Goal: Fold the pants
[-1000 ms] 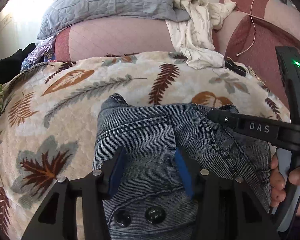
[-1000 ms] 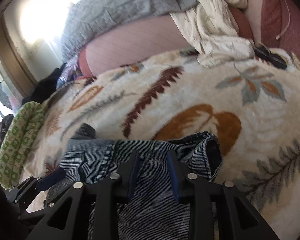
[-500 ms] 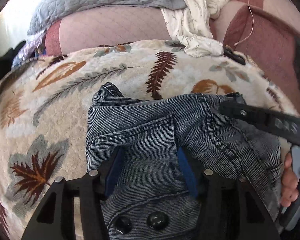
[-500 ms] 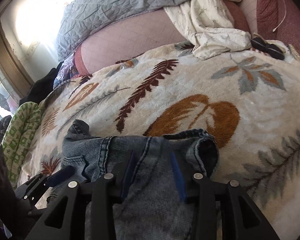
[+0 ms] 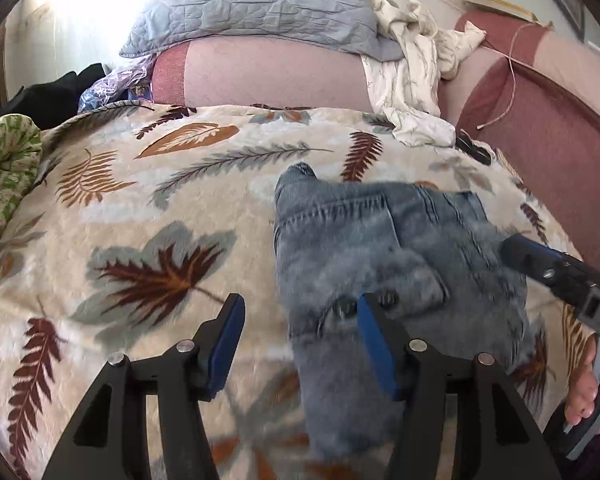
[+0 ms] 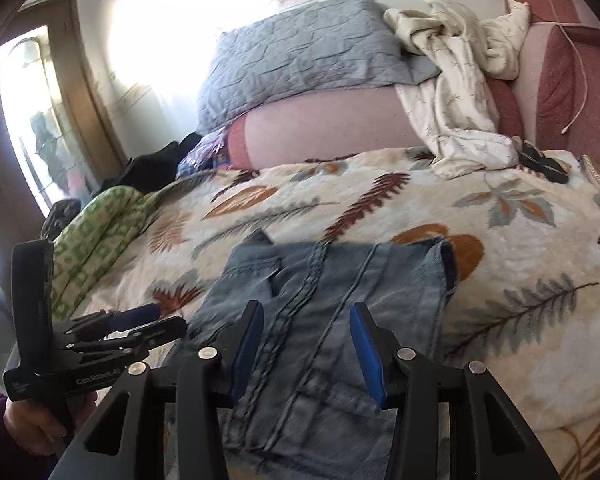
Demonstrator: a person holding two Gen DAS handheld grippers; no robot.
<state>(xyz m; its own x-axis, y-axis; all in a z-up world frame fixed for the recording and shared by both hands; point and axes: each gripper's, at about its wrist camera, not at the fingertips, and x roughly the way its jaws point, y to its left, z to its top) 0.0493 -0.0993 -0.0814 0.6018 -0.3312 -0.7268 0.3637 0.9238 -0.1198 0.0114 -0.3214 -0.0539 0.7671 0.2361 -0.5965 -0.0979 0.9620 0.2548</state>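
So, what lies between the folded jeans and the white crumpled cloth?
Only bare leaf-print blanket lies between jeans and white cloth, in the right wrist view.

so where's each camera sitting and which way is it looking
Left wrist: on the left tongs, angled down over the jeans on the blanket; the right tongs and a hand show at right.
Right wrist: on the right tongs, jaws opening above the jeans; the left tongs and a hand show at left.
Shared: jeans, blanket, grey pillow and cream cloth.
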